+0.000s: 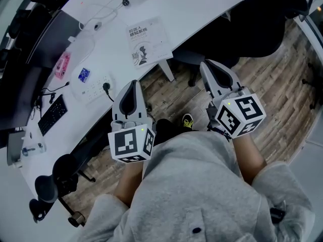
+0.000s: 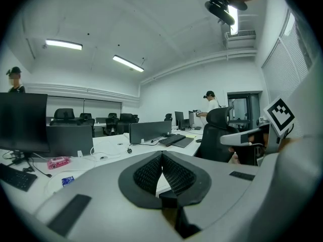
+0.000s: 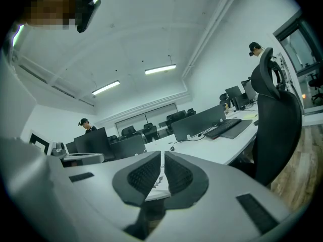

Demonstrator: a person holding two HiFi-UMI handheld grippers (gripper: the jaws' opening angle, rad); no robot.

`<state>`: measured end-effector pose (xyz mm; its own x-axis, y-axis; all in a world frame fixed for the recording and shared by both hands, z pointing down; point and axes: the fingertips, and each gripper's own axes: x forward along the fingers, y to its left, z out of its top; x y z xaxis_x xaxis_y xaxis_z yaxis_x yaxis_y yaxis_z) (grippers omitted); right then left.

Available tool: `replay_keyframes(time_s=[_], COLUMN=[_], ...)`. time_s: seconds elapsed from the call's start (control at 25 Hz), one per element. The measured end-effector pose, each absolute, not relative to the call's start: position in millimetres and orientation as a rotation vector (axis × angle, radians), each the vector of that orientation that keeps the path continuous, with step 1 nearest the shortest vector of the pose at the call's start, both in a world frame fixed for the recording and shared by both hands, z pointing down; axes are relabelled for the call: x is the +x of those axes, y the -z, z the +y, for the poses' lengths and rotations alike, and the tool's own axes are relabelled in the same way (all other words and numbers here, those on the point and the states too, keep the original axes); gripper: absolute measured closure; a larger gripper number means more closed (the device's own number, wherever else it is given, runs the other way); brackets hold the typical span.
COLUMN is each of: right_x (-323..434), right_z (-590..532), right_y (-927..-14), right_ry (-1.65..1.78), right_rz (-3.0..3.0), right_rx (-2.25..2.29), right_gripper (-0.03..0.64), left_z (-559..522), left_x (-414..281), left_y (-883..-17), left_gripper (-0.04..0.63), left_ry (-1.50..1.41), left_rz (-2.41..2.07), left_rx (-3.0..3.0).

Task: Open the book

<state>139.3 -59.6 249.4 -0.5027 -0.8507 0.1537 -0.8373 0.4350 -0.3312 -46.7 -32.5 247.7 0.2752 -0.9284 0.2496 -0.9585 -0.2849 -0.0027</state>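
White book (image 1: pixel 147 42) lies unopened on the desk (image 1: pixel 181 6); left gripper (image 1: pixel 134 83) and right gripper (image 1: pixel 206 64), jaws together and empty, must first reach it.

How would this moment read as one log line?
book: closed on desk | left gripper: shut, empty | right gripper: shut, empty | contact: none

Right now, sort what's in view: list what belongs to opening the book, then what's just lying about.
For the job:
book, closed, on the white desk
left gripper and right gripper, jaws together, empty, short of the desk

Lying about:
power strip
pink item
blue packet
keyboard
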Motion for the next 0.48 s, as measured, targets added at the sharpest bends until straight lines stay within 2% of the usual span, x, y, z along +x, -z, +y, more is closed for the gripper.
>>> replay_keyframes(time_s=[0.48], right_x=[124.0], right_z=[-68.4], right_y=[-257.2], right_ry=[0.612], right_rz=[2.635], right_rx=[-1.518], right_gripper=[0.575], left_z=[-45.1], left_x=[-61.6], left_y=[-253.0], left_gripper=[0.588], left_ry=[-0.280], left_rz=[-1.800], left_rx=[2.372])
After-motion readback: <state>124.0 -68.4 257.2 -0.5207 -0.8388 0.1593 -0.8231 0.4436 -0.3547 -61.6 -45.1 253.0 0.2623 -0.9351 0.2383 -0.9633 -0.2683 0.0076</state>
